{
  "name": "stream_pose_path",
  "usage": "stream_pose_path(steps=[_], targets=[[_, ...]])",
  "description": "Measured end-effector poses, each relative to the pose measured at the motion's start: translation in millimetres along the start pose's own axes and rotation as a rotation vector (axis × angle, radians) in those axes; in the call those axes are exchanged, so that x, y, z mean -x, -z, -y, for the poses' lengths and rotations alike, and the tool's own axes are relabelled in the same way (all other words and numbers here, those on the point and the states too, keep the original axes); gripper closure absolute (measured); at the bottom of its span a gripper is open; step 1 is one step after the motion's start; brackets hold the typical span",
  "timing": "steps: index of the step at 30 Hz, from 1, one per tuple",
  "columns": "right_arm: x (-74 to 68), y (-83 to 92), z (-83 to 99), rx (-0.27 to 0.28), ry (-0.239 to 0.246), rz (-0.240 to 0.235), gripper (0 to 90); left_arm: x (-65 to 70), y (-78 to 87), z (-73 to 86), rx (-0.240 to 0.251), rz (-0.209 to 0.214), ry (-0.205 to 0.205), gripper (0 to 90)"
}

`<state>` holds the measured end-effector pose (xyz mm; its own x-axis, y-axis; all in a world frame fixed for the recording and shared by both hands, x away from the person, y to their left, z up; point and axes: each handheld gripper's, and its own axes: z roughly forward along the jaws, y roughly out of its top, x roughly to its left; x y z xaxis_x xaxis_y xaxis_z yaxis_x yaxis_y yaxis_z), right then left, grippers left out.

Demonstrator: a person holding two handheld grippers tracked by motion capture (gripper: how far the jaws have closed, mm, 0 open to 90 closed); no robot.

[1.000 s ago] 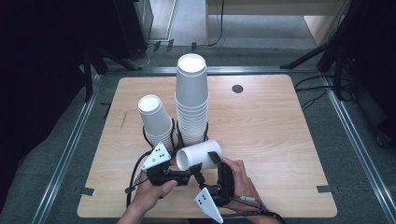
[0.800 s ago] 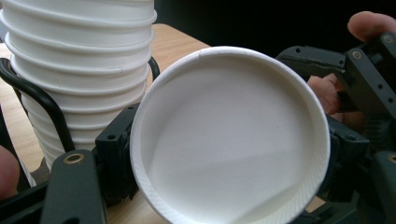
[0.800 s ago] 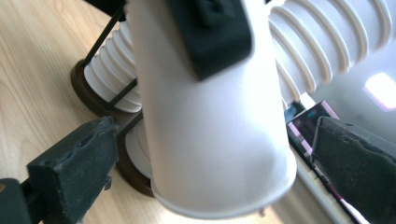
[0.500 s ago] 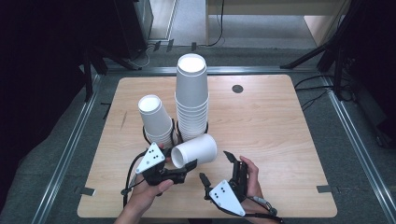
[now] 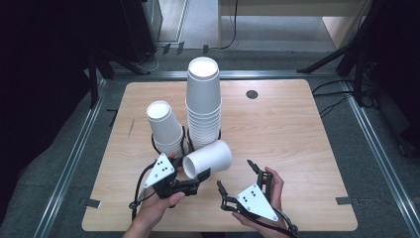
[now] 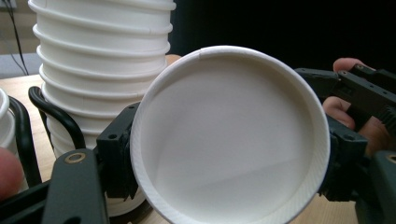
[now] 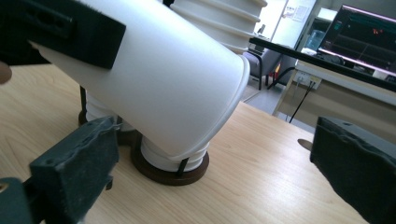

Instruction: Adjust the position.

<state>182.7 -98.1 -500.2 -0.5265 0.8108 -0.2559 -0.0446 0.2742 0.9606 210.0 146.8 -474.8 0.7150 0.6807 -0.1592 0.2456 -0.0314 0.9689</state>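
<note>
- Left gripper [image 5: 198, 179] pinches a single white paper cup [image 5: 208, 159] at its closed end; cup lies on its side, lifted off the table [image 5: 307, 148], near the front edge.
- Cup's mouth faces right, just before the tall cup stack [image 5: 203, 106].
- Shorter cup stack [image 5: 164, 122] stands left of the tall one, each in a dark wire holder.
- Right gripper [image 5: 237, 176] spread wide, jaws just closing slightly, nothing between them, to the right of the cup.

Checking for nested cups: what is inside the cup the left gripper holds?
The held cup, seen through its mouth, shows bare white walls and bottom, nothing inside. The tall stack behind is partly covered.
</note>
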Motion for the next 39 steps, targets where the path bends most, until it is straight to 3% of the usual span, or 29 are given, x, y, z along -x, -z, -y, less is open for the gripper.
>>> stream_pose_path(steps=[2, 3, 4, 10, 15, 17, 19, 20, 22, 23, 25, 28, 32, 35, 36, 37, 38, 39], targets=[[0.6, 2.4, -1.0, -0.001, -0.050, -0.005, 3.2, 2.3, -0.1, 1.0, 0.007, 0.014, -0.007, 24.5], [2.0, 4.9, -2.3, -0.005, -0.128, -0.010, 3.3, 3.8, -0.5, 1.8, 0.008, 0.013, -0.011, 24.5], [2.0, 4.9, -2.3, -0.005, -0.128, -0.010, 3.3, 4.9, -0.4, 2.4, 0.007, 0.010, -0.015, 24.5], [6.7, 14.7, -6.2, -0.034, -0.384, -0.058, 5.5, 10.3, 4.1, 9.5, 0.035, 0.004, -0.011, 24.4], [6.1, 21.2, -10.2, -0.075, -0.531, -0.083, 2.5, 14.8, 4.8, 13.6, 0.061, -0.002, -0.010, 24.4], [5.3, 23.9, -14.1, -0.086, -0.619, -0.096, 1.0, 17.0, 3.7, 13.3, 0.069, 0.001, -0.014, 24.4], [5.7, 23.9, -14.7, -0.088, -0.641, -0.101, 1.0, 20.1, 1.7, 13.1, 0.083, 0.005, -0.022, 24.4], [6.5, 23.1, -15.4, -0.103, -0.713, -0.094, 1.0, 21.3, 0.7, 12.9, 0.086, 0.004, -0.029, 24.4], [7.0, 22.7, -15.6, -0.104, -0.742, -0.092, 1.0, 22.7, -1.3, 12.8, 0.099, 0.006, -0.024, 24.4], [8.4, 21.8, -15.8, -0.109, -0.797, -0.100, 1.0, 23.1, -2.0, 12.7, 0.104, 0.001, -0.022, 24.4], [10.5, 21.2, -15.8, -0.114, -0.852, -0.107, 0.9, 23.0, -3.6, 13.0, 0.115, 0.000, -0.018, 24.4], [12.2, 22.2, -16.5, -0.139, -0.945, -0.077, 0.2, 24.1, -6.1, 14.8, 0.122, -0.004, -0.015, 24.5], [13.7, 22.0, -16.6, -0.148, -1.094, -0.119, 0.0, 28.6, -9.3, 16.4, 0.131, -0.005, -0.007, 24.5], [13.8, 20.5, -17.0, -0.149, -1.173, -0.145, 0.0, 31.9, -11.1, 17.2, 0.134, -0.004, -0.017, 24.5], [14.3, 18.7, -16.9, -0.153, -1.231, -0.145, 0.0, 32.2, -11.4, 17.3, 0.133, -0.003, -0.017, 24.4], [14.3, 18.7, -16.9, -0.153, -1.231, -0.145, 0.0, 32.5, -11.7, 17.4, 0.134, -0.004, -0.020, 24.4], [14.4, 16.3, -16.6, -0.175, -1.283, -0.128, 0.0, 32.9, -12.1, 17.6, 0.134, -0.007, -0.028, 24.5], [14.4, 16.3, -16.6, -0.175, -1.283, -0.128, 0.0, 33.1, -12.5, 17.7, 0.134, -0.004, -0.028, 24.5]])
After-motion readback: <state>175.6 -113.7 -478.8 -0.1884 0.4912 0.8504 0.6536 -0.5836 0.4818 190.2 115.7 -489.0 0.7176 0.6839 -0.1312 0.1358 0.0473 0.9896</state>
